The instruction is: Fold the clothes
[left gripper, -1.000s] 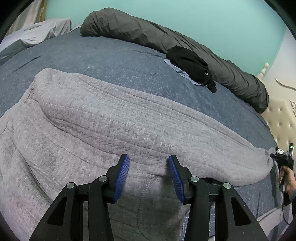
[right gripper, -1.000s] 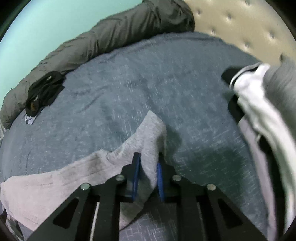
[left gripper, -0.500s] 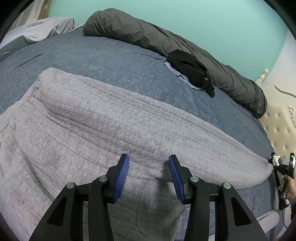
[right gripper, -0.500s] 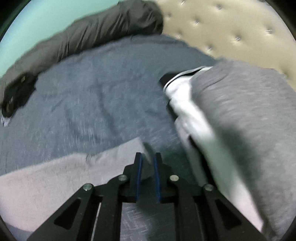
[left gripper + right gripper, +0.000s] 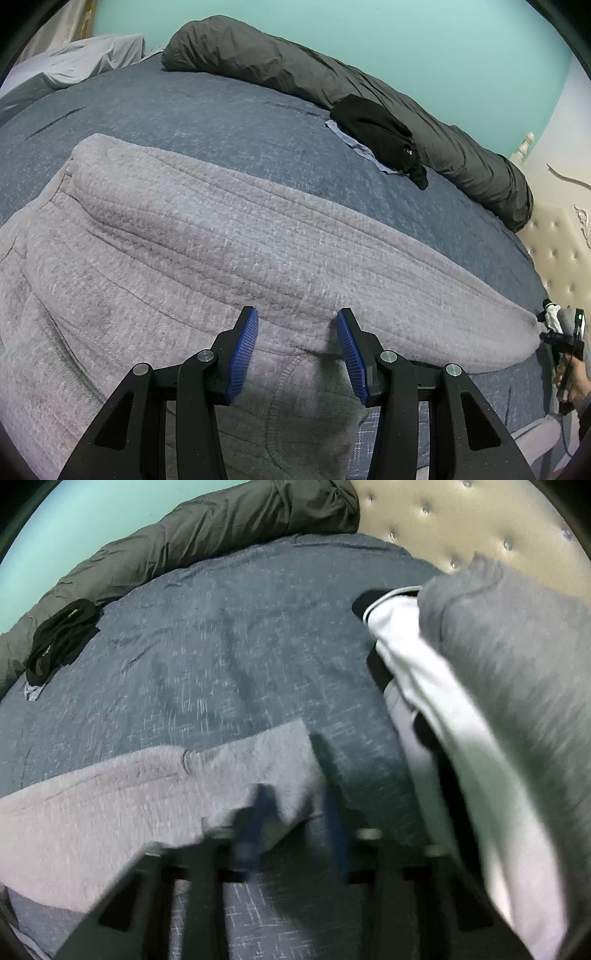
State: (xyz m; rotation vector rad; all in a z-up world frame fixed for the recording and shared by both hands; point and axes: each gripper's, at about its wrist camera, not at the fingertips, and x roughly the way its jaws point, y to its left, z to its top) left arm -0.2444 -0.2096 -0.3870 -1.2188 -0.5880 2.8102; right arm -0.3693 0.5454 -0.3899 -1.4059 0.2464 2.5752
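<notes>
Bare bedspread [image 5: 229, 122] beyond the grey garment [image 5: 207, 243]; black clothes [image 5: 376, 129] crowd its far edge

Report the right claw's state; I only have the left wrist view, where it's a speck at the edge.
Observer: The right claw is motion-blurred, but its jaws stand apart. The leg end of the grey sweatpants lies between them and looks unpinched.
Operator: Name what sits to its right.
Observer: A heap of clothes: a grey garment draped over a white garment with black trim.
Operator: Place that heap on the bed.
Observer: It lies on the blue bedspread, close to the tufted headboard.
</notes>
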